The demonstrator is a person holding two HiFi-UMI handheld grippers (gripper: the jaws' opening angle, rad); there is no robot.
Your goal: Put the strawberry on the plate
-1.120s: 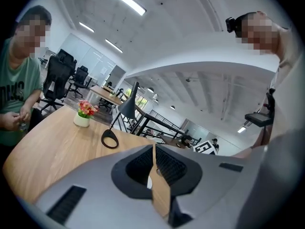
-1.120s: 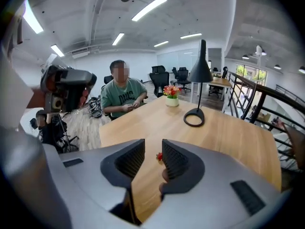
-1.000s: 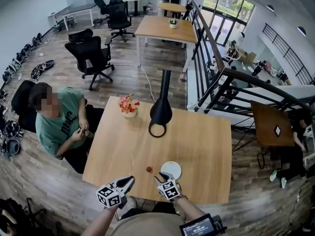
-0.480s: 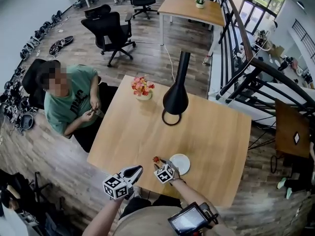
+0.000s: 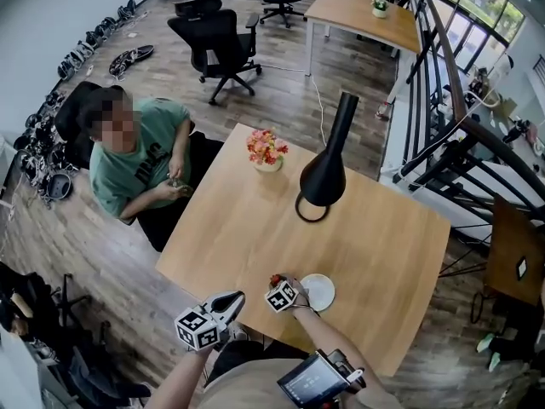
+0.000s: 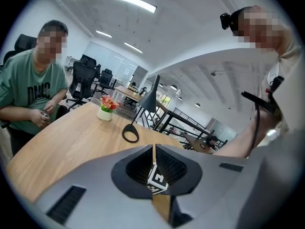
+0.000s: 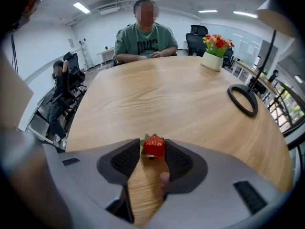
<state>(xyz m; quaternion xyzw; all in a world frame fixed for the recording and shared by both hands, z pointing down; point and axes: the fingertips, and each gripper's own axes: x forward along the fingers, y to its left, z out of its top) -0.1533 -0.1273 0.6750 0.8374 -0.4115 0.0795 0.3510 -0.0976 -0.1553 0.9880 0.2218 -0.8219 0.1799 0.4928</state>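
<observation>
A small red strawberry [image 5: 275,279] with green leaves lies near the front edge of the wooden table [image 5: 255,228]. Just to its right is a small white plate [image 5: 321,292], which holds nothing. My right gripper [image 5: 277,285] has its tips at the strawberry. In the right gripper view the strawberry [image 7: 154,146] sits between the two jaw tips, touched on both sides, with my right gripper [image 7: 153,150] shut on it. My left gripper [image 5: 235,297] hovers off the table's front edge, left of the right one. My left gripper [image 6: 153,151] is shut with nothing in it.
A black lamp [image 5: 326,173] with a ring base stands mid-table. A white pot of flowers [image 5: 266,153] sits at the far left corner. A person in a green shirt [image 5: 136,156] sits at the table's left side. Office chairs [image 5: 223,41] stand beyond.
My right gripper has moved from in front of the plate leftwards to the strawberry and closed round it. The left gripper has stayed off the table's front edge.
</observation>
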